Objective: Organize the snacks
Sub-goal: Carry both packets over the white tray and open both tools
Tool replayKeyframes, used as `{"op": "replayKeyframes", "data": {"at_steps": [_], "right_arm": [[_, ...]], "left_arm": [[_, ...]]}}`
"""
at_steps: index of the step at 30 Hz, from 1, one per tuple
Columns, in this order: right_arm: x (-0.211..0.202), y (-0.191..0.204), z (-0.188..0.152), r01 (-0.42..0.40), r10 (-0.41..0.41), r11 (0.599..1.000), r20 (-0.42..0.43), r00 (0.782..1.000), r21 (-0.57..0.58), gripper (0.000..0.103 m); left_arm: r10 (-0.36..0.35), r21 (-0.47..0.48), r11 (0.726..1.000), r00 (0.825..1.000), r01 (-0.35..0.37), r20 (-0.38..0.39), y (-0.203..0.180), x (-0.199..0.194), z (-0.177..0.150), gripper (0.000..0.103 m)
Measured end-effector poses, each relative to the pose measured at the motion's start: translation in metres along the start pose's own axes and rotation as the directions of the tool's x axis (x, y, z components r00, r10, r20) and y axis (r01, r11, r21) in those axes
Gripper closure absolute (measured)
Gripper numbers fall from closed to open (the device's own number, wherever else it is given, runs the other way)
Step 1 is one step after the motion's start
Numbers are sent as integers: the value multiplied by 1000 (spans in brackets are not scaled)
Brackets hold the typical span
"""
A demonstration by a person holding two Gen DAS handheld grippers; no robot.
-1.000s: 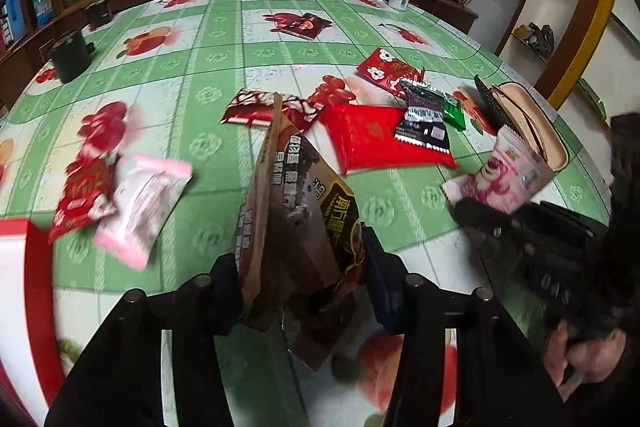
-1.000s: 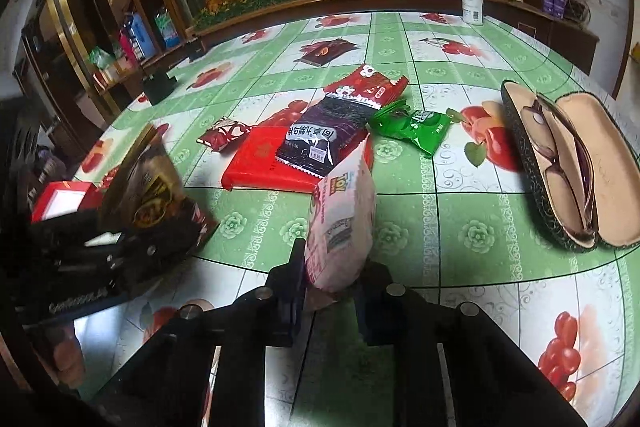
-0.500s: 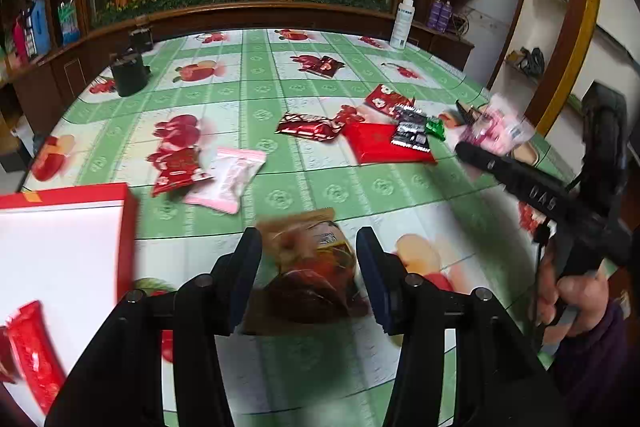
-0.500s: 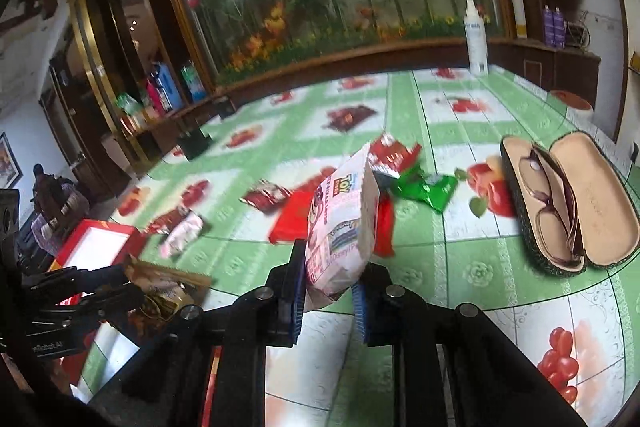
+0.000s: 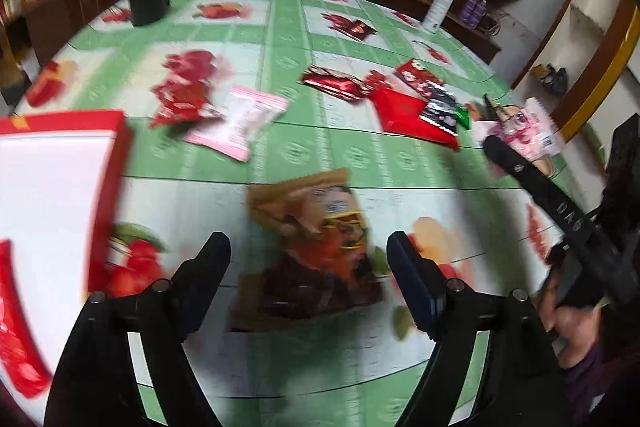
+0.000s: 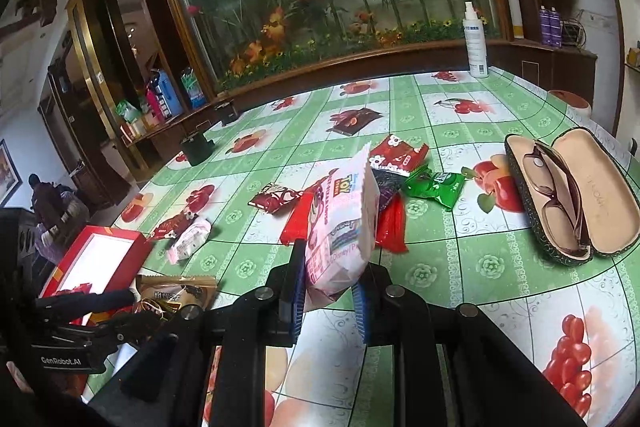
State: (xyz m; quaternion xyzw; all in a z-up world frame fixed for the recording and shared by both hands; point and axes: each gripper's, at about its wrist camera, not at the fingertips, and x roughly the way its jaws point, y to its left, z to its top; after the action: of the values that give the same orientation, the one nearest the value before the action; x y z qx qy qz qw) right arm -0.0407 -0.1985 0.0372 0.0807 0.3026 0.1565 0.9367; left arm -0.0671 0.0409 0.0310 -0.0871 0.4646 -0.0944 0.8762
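Your left gripper [image 5: 308,259] is released: its two black fingers stand wide apart at the bottom of the left wrist view, and the brown-and-dark foil snack bag [image 5: 316,247] lies flat on the green-and-white fruit-print tablecloth [image 5: 352,155] between them, touching neither pad as far as the blur allows you to judge. The open red box with a white interior [image 5: 52,179] sits at the left edge of that frame, just beside the bag. Your right gripper [image 6: 328,291] is clenched on the pink-and-white cartoon-print snack pouch [image 6: 344,219], which stands upright between the blue-padded fingers at lower centre of the right wrist view. That view also shows the brown bag [image 6: 176,293] at lower left, next to the red box [image 6: 94,259], with the left gripper [image 6: 132,311] over it. Only the right wrist view shows the open eyeglass case holding glasses [image 6: 568,195] at right and the green snack packet [image 6: 436,185] clearly. Only the left wrist view shows the flat red packet [image 5: 404,115] in full, at upper right, with a black packet [image 5: 440,107] lying on it.
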Motion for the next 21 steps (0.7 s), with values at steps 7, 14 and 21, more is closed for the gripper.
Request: {"op": "replayKeyframes", "data": {"at_steps": [7,14,21], "right_arm": [[-1,3,0,-4,4,1000,6,1000,-16,82],[-6,10,0,2,-1,999,21,1000,-50,82],[-10,20,-3,-27,30,997,47,998,-67,82]], "left_arm": [[94,42,995,996,-94,12,-10,21,-3,24],[72,137,987,996,-79,53,-17,16,-7,55],[68,184,979,988,-94,140,-21,-16,-8,55]]}}
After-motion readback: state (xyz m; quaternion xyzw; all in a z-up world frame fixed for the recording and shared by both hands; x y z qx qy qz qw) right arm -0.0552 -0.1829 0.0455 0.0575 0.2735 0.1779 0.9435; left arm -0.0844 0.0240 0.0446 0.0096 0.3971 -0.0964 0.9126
